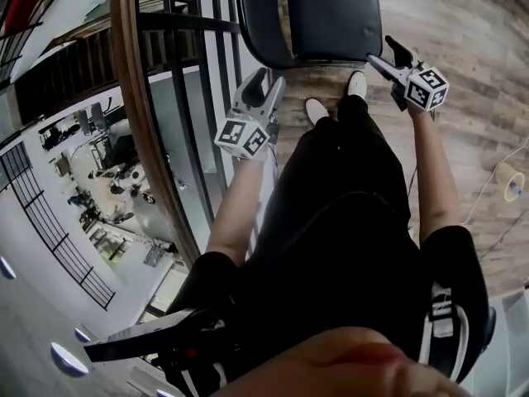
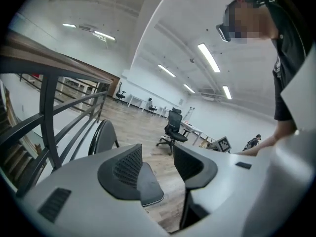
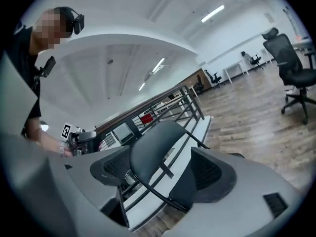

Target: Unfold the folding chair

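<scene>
The person's black trousers (image 1: 347, 188) fill the foreground, with white shoes (image 1: 316, 110) pointing at the folding chair (image 1: 334, 16). The chair stands opened on the wooden floor (image 1: 471, 31), seat down, just beside the railing (image 1: 132, 98). The right gripper (image 1: 385, 56) hovers near the seat's front corner, jaws apart and empty. The left gripper (image 1: 266, 81) hangs closer to the railing, likewise released and gripping nothing.

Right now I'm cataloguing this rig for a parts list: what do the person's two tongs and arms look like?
Both the left tongs and right tongs have pale grey moulded bodies with black ribbed pads. Each carries a white cube printed with black square markers. The person wears black short sleeves.
</scene>
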Demonstrator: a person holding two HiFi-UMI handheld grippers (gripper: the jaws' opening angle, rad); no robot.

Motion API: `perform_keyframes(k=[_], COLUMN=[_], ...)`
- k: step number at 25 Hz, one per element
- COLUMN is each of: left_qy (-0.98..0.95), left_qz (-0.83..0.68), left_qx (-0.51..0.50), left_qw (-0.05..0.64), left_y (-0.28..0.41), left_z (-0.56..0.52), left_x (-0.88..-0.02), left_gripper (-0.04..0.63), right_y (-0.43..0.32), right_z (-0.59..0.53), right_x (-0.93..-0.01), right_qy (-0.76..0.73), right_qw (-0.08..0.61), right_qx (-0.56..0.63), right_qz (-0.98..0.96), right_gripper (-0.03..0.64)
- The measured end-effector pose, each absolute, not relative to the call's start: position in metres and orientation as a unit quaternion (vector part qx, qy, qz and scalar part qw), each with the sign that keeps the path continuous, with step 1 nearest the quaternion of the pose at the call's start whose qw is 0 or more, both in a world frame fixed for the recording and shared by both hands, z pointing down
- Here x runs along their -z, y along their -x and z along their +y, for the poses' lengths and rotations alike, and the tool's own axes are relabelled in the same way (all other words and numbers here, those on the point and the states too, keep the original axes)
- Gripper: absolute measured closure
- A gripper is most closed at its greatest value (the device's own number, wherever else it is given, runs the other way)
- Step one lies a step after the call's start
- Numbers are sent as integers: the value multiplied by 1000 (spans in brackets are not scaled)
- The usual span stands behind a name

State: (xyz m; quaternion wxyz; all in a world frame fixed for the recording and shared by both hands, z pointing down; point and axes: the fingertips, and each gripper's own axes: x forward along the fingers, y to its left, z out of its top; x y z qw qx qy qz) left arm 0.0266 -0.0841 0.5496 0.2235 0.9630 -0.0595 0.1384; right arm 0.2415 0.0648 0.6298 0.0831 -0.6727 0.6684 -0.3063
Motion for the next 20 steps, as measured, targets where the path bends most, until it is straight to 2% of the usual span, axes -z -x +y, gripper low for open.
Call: perform_keyframes(k=[5, 9, 14, 20], left_qy=[-974, -981, -980, -987], left_qz=[5, 41, 64, 62], left_qx=[-121, -102, -82, -66], left_qw=[190, 157, 168, 133], left_y=[-34, -48, -41, -51], left_z=[-45, 10, 28, 73], left_x=[-487, -461, -421, -393], left_gripper=[408, 408, 417, 422], right_y=[-183, -151, -107, -95], right_z=[69, 103, 102, 130], right_x=[-529, -482, -409, -377], right_qy=[674, 665, 646, 613], right_qw=[62, 53, 45, 17], right_qx=[260, 224, 170, 129], right_qz=[689, 710, 743, 780], right_gripper=[230, 232, 233, 233])
